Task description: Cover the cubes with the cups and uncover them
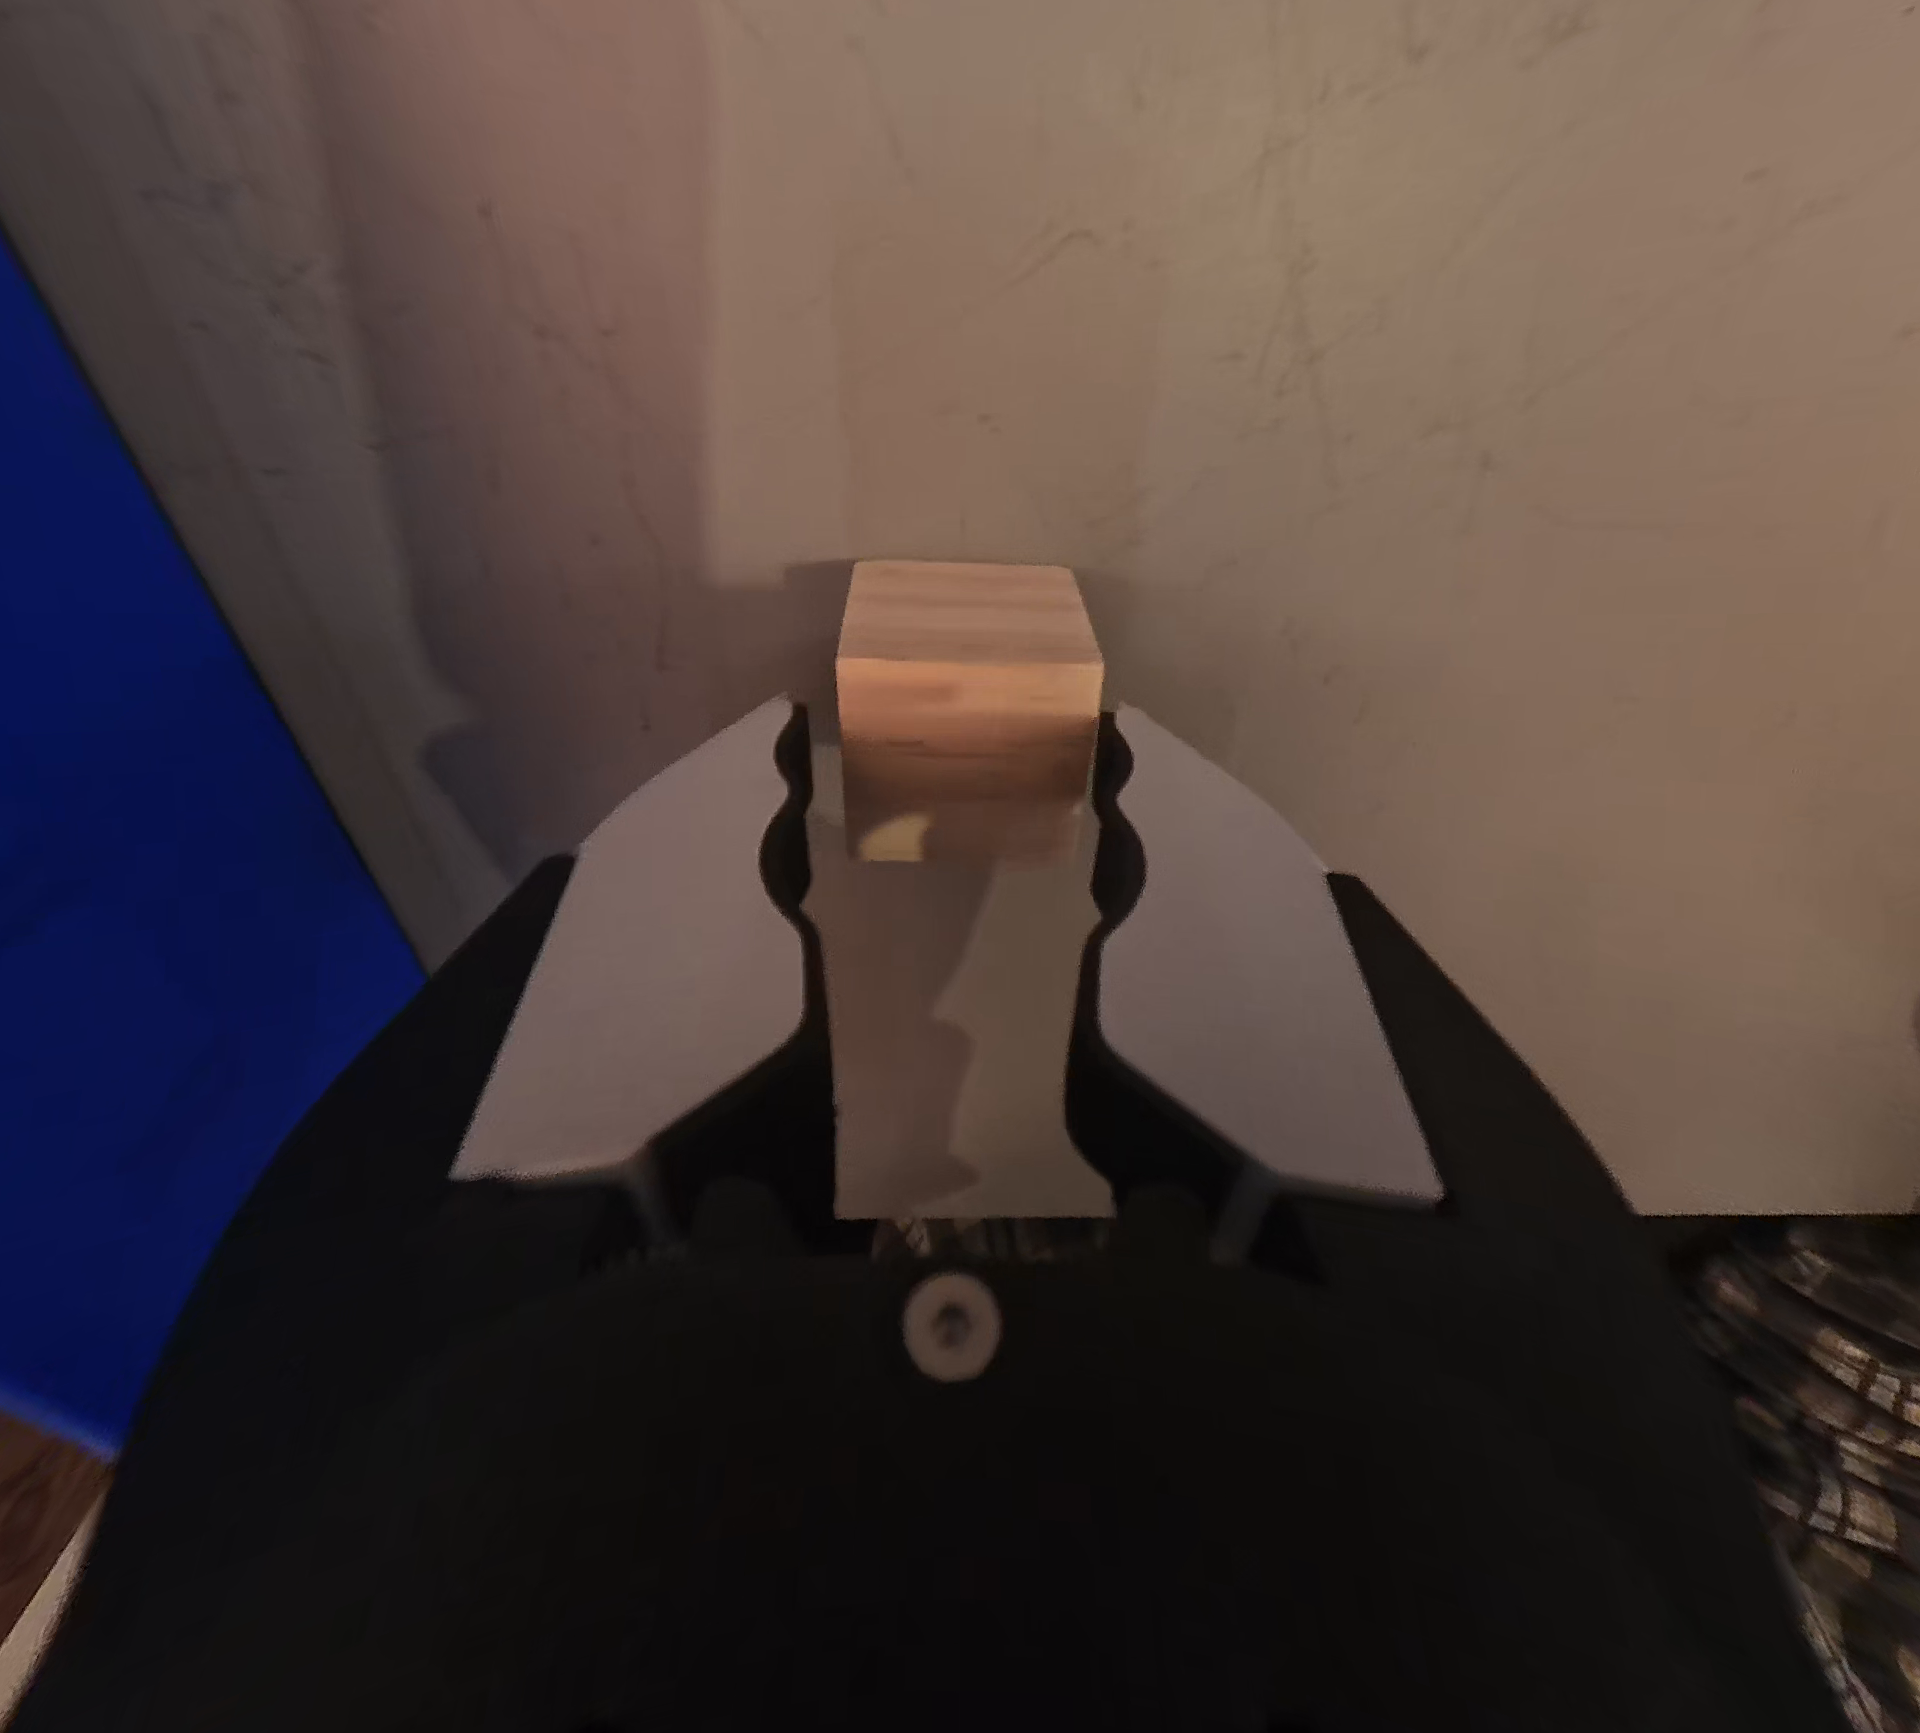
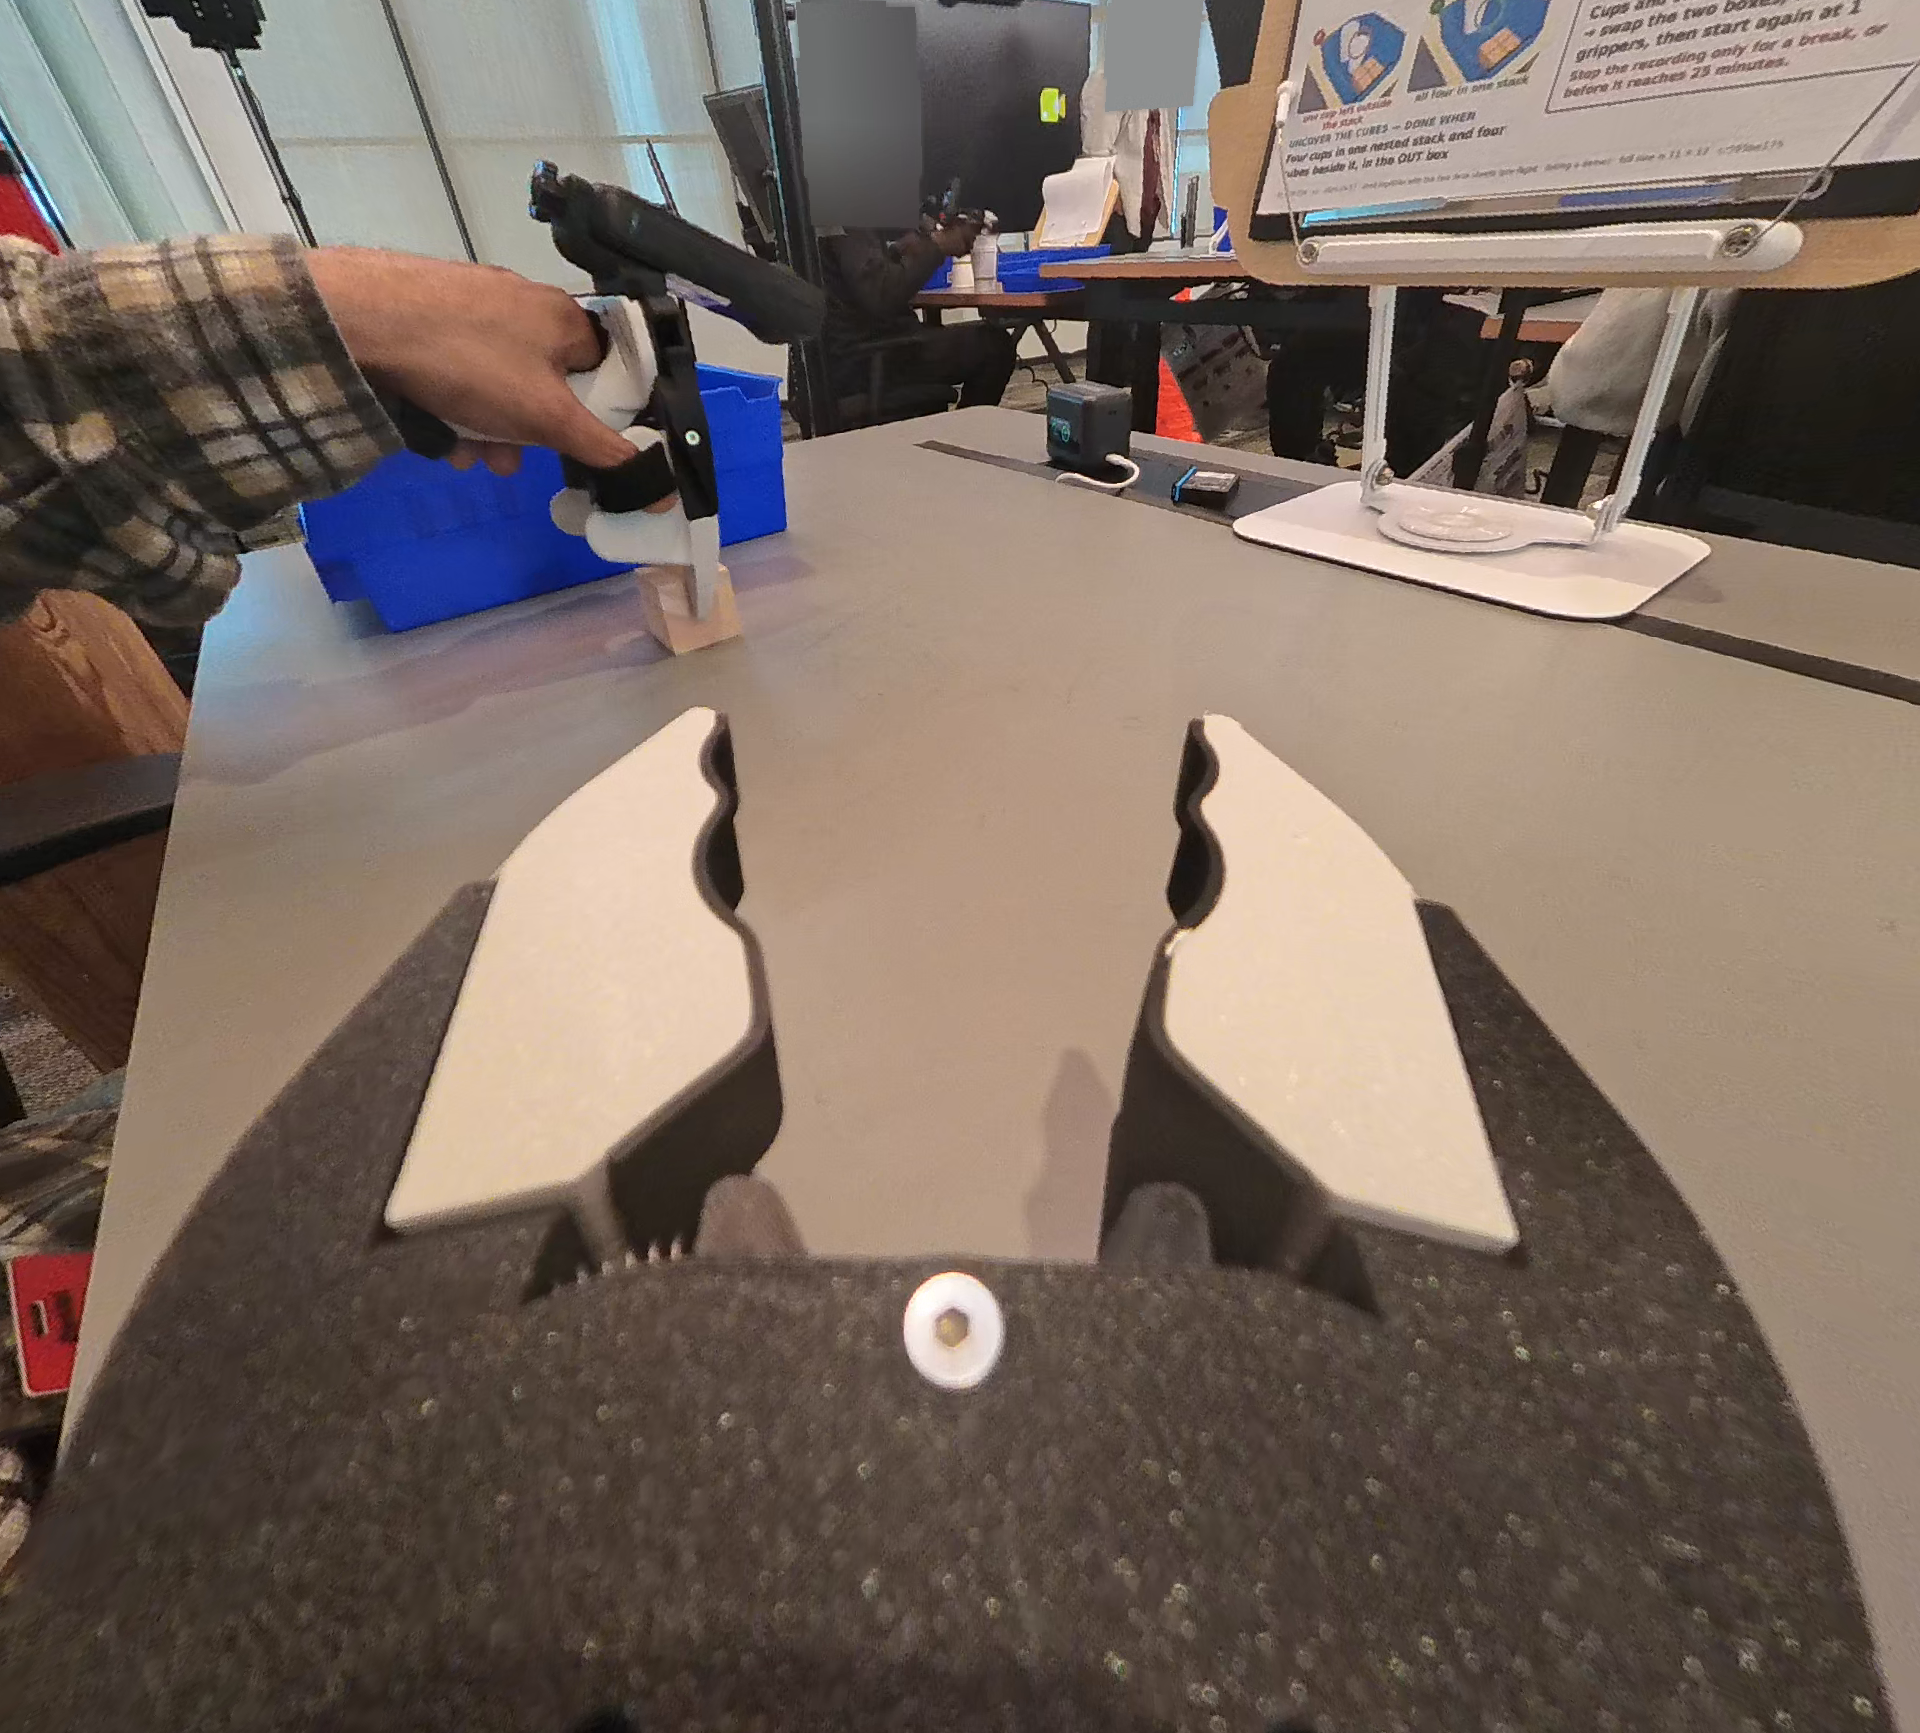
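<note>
Two grippers show here, one in each hand. Over on the left, a blue bin [image 2: 540, 530] sits on the grey table [image 2: 987, 644]. Just in front of it, the left gripper [image 2: 696, 587] points down at a wooden cube [image 2: 691, 613] that rests on the table. A hand [image 2: 468, 358] in a checked sleeve holds this gripper. From its own camera, its two fingers [image 1: 675, 862] sit tight on both sides of the cube [image 1: 966, 727]. Nearer the middle, the right gripper [image 2: 961, 800] hangs above the bare table with its fingers [image 2: 623, 935] wide apart and nothing between them. Far to the right, a white stand [image 2: 1475, 540] holds up a paper sheet [image 2: 1600, 0]
</note>
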